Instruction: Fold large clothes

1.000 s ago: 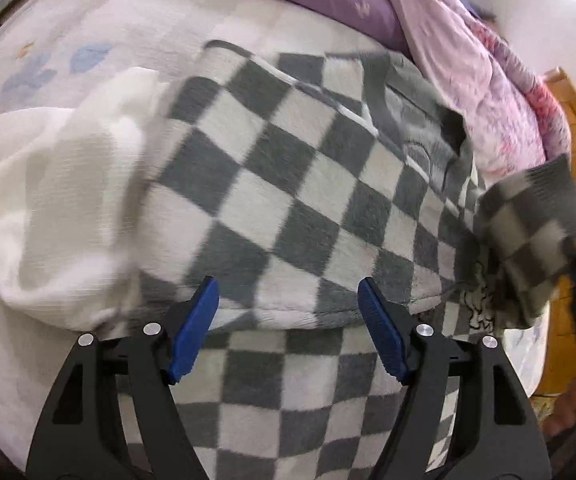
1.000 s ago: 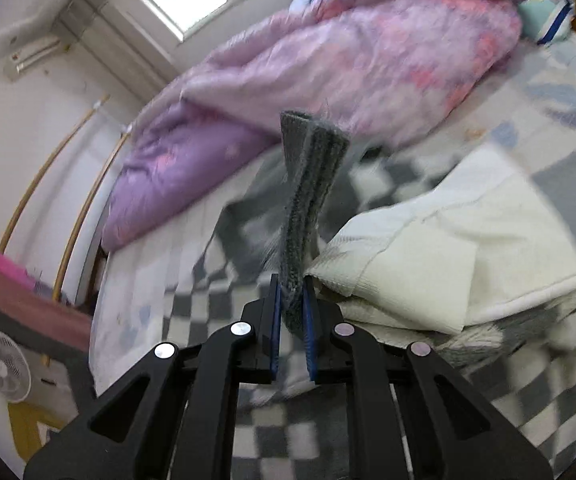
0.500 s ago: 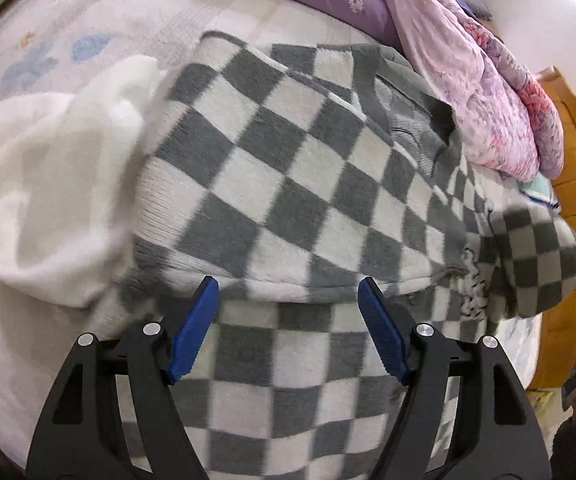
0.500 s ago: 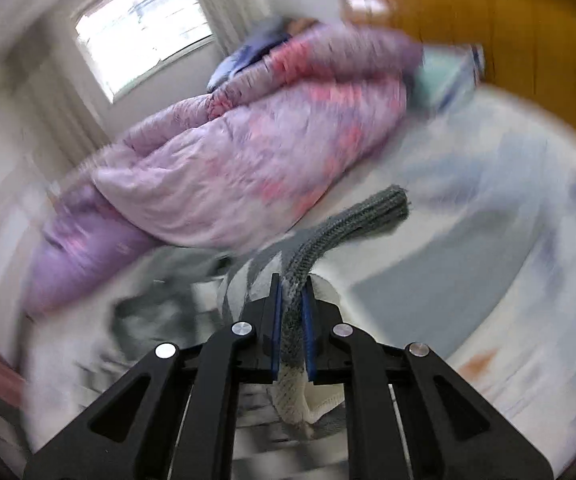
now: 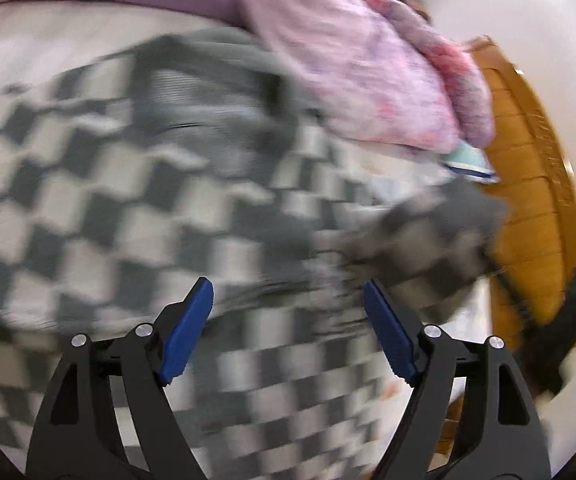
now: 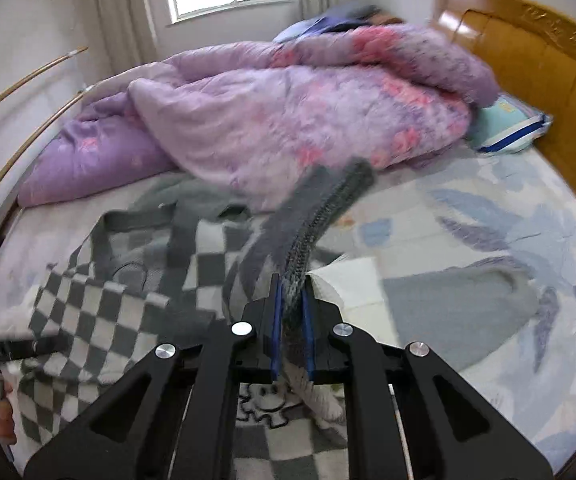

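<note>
A grey-and-white checkered sweater (image 5: pixel 136 200) lies spread on the bed; it also shows in the right wrist view (image 6: pixel 100 312). My left gripper (image 5: pixel 288 332) is open and empty, hovering just above the sweater's body. My right gripper (image 6: pixel 290 332) is shut on the sweater's grey ribbed sleeve cuff (image 6: pixel 324 200), which rises from the jaws up and to the right. In the left wrist view the sleeve (image 5: pixel 440 240) is blurred, held up at the right with the right gripper's black body (image 5: pixel 560 320) beside it.
A purple-pink quilt (image 6: pixel 288 108) is heaped at the back of the bed. A white garment (image 6: pixel 352 284) and a grey one (image 6: pixel 460 312) lie right of the sweater. A wooden headboard (image 6: pixel 536 60) and a pale pillow (image 6: pixel 508 128) are at the right.
The left view has swung right and blurred; the white garment has left it. My right gripper has carried the sleeve cuff rightward, away from the sweater's body, still clamped.
</note>
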Motion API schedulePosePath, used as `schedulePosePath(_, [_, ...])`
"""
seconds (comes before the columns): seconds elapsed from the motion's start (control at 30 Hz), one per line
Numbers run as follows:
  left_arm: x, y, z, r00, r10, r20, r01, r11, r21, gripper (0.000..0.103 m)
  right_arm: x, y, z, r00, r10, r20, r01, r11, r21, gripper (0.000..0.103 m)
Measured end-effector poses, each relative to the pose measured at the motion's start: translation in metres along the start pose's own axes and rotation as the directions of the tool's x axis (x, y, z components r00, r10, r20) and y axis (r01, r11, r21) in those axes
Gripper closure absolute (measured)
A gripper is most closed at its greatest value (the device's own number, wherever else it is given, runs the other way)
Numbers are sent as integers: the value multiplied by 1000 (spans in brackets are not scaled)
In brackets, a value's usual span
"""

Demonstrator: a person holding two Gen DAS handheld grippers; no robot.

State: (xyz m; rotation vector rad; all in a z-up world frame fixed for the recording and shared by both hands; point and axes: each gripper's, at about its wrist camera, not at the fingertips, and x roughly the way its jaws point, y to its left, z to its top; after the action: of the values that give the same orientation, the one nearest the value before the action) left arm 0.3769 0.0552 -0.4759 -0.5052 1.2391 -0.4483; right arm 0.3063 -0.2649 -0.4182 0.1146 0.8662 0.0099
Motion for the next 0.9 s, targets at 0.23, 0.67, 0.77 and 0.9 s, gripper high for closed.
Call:
schedulePosePath(0.23, [56,-112,55,978,-183,-101,187,982,30,14,11,1,-12,995,87,-47,-89,996,-26,95])
schedulePosePath(0.67, [149,-164,55,955,173,-242,-105,958,269,55,12,-8,-19,987,145,-71,-145,989,4,94])
schedulePosePath(0.77, [134,-156,57,969,153,-193,-101,961,259,84,13,-5,-19,985,156,-77,-157,988,-1,93])
schedulePosePath(0.9, [92,-127,56,991,110,-79,-93,976,197,86,16,-1,-19,980,184,-77,-182,983,31,68])
